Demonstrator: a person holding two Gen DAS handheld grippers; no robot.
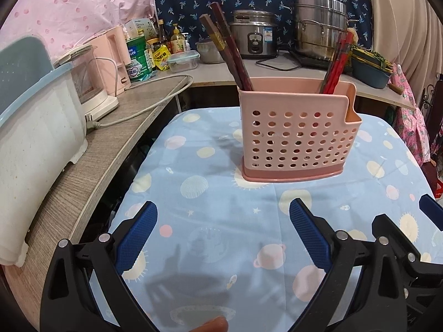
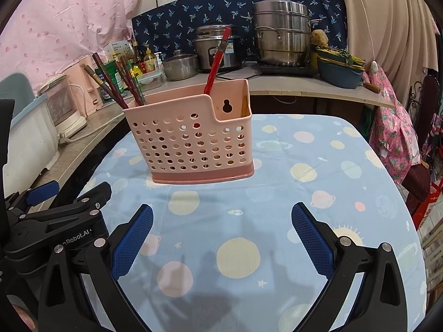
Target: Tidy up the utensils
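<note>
Cluttered counter behind; planet-print cloth [image 1: 210, 166] bare except pink caddy [image 1: 293, 135] standing mid-table, dark chopsticks [image 1: 229, 52] left, red chopsticks [image 1: 336, 63] right. Left gripper [image 1: 223, 221] and right gripper [image 2: 221, 222] spread wide, empty, well short. Could topple if clipped: tall, light, top-heavy.

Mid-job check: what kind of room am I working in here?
Most likely a home kitchen: a rice cooker and stacked steel steamer pots sit on the counter behind, with sauce bottles alongside.
</note>
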